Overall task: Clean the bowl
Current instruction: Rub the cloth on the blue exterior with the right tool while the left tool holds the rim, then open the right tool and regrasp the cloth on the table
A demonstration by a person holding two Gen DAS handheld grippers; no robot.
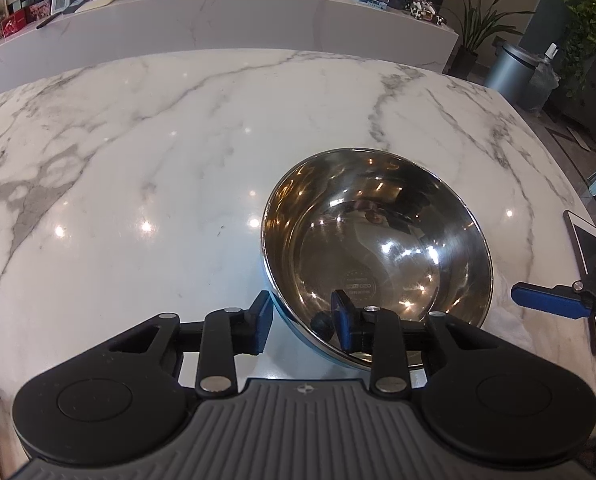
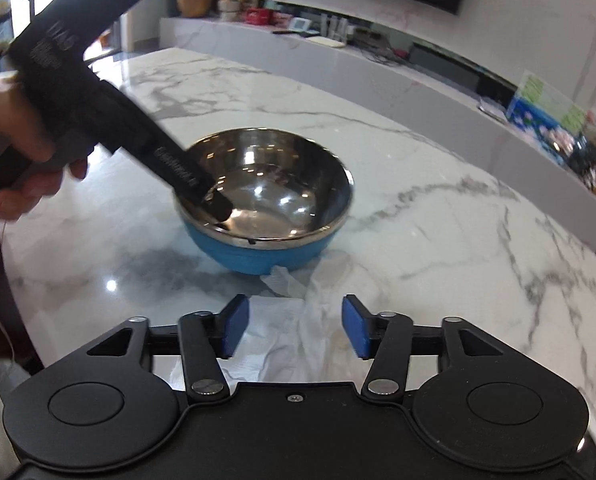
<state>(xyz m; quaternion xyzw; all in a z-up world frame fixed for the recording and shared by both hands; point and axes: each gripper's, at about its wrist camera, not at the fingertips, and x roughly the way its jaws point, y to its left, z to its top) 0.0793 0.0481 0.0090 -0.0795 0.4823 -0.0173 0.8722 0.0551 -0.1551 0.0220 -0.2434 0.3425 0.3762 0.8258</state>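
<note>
Straddling the near rim of the bowl, the left gripper has one blue pad outside the wall and one inside; its fingers are parted and whether they press the rim cannot be told. The right gripper is spread wide, holding nothing, above a crumpled white paper towel. The steel bowl with its blue outside sits on the marble table, the towel's edge touching its base. A phone lies near the table's edge.
</note>
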